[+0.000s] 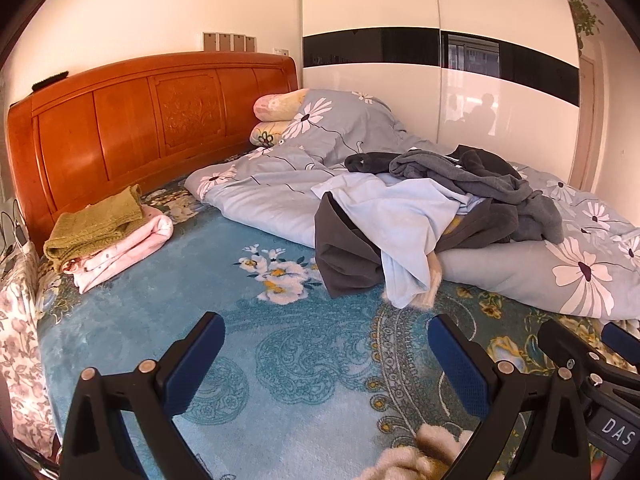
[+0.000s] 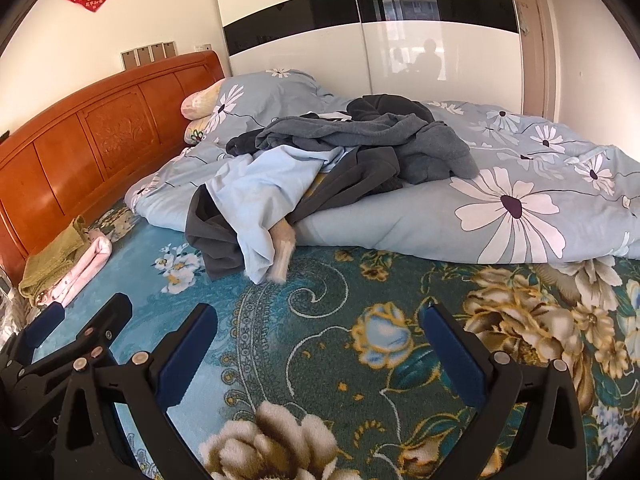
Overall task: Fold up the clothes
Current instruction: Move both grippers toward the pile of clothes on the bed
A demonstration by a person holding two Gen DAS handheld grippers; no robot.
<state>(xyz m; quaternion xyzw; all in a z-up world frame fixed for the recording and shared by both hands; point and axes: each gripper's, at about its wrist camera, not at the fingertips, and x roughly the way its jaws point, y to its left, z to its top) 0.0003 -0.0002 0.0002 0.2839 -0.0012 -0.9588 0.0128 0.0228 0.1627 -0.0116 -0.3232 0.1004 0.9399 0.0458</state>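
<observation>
Blue-padded left gripper (image 1: 326,354) and right gripper (image 2: 318,344), jaws spread wide and holding nothing, poised side by side above floral blanket (image 2: 400,320). Straight ahead, well apart from both: unfolded heap of clothes (image 2: 340,152) on turned-back quilt (image 2: 520,208), pale blue shirt (image 2: 256,200) spilling off its edge toward the grippers. Neither gripper clearly nearer. Far left by headboard (image 1: 120,120), folded stack (image 1: 104,236).

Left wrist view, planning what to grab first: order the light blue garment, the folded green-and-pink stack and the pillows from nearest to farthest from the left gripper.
1. Light blue garment, ahead, slightly right of the left gripper.
2. Folded stack, far left by the headboard.
3. Pillows, farthest, at the bed's head.
</observation>
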